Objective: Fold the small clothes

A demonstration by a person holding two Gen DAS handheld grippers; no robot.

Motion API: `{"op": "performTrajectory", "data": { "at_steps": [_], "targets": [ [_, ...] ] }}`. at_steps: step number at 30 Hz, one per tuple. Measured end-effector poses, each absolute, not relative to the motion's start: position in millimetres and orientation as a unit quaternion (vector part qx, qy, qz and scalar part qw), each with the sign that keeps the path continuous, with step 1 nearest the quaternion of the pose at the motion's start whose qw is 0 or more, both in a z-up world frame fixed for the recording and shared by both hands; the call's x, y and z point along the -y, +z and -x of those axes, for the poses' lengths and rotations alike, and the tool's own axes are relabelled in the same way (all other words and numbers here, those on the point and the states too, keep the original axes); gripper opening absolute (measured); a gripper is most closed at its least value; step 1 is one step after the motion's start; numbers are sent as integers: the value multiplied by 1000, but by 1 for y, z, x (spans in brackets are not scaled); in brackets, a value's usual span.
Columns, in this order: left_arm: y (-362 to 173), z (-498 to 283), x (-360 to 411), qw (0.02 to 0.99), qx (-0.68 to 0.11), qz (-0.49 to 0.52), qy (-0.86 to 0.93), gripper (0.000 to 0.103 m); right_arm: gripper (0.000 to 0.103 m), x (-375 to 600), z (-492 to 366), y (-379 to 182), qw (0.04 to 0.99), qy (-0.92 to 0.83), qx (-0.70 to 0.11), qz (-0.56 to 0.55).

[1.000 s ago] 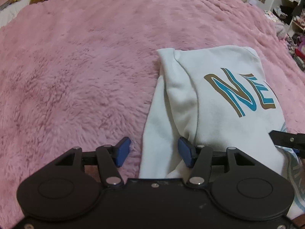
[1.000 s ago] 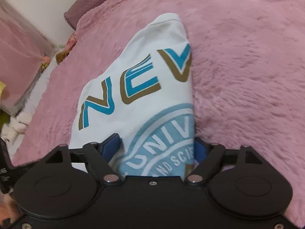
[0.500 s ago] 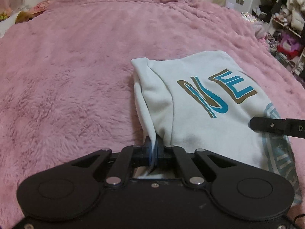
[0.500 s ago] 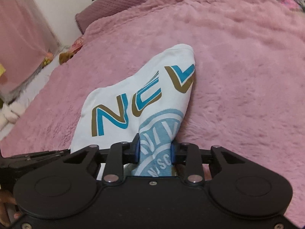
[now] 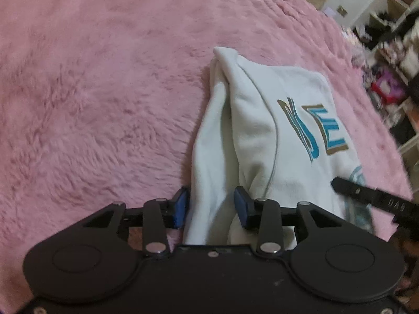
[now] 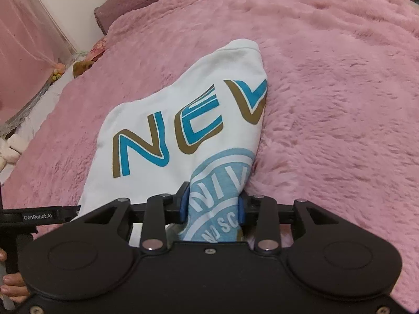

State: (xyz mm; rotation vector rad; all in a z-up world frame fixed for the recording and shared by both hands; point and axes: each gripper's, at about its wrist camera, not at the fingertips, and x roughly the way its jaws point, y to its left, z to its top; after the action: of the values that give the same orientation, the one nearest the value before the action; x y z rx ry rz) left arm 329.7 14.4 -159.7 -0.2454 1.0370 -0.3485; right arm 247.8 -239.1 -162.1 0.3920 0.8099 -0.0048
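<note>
Left gripper [image 5: 210, 205] has its blue pads spread apart, straddling the near edge of the folded white sweatshirt with blue-and-gold lettering [image 5: 264, 136]; right gripper [image 6: 212, 206] shows pads pressing a bunched fold of the light-blue round print from both sides, and the garment lies across the fluffy pink blanket [image 6: 327, 104], far end resting flat

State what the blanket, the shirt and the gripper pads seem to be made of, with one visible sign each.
Blanket: plush synthetic fleece, probably; long pink pile lies in tufts.
Shirt: soft knit, likely cotton; matte white, limp folds, flat printed letters.
Left gripper pads: blue, maybe rubber or plastic; smooth, dull.
</note>
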Motion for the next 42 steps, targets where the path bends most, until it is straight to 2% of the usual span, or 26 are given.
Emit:
{"op": "performTrajectory", "data": {
  "at_steps": [5,12,18,24,26,27,30,33,42],
  "targets": [
    [-161,-330,-18,844,-492,134,-169,38,31,245,-244,-164,897,-1,-391,-207],
    [-176,-341,-65,793,-491,297,-203,41,33,242,-246,-164,897,-1,-396,-195],
    [-171,-343,-38,798,-494,237,-252,42,34,243,-247,-165,896,-2,-401,-191],
    [-179,-346,-83,755,-471,372,-264,43,37,243,-249,-166,895,2,-403,-192],
    [-176,-344,-91,744,-450,401,-287,49,37,243,-249,-167,896,1,-402,-190],
    [-174,-344,-91,744,-447,401,-293,55,38,242,-249,-167,896,0,-402,-189],
    [-174,-346,-79,758,-477,351,-274,56,38,242,-249,-167,896,1,-402,-189],
    [-182,-354,-69,735,-498,352,-298,57,39,242,-250,-167,895,2,-404,-190],
    [-168,-341,-32,789,-495,218,-291,67,45,242,-251,-171,893,4,-407,-192]
  ]
}}
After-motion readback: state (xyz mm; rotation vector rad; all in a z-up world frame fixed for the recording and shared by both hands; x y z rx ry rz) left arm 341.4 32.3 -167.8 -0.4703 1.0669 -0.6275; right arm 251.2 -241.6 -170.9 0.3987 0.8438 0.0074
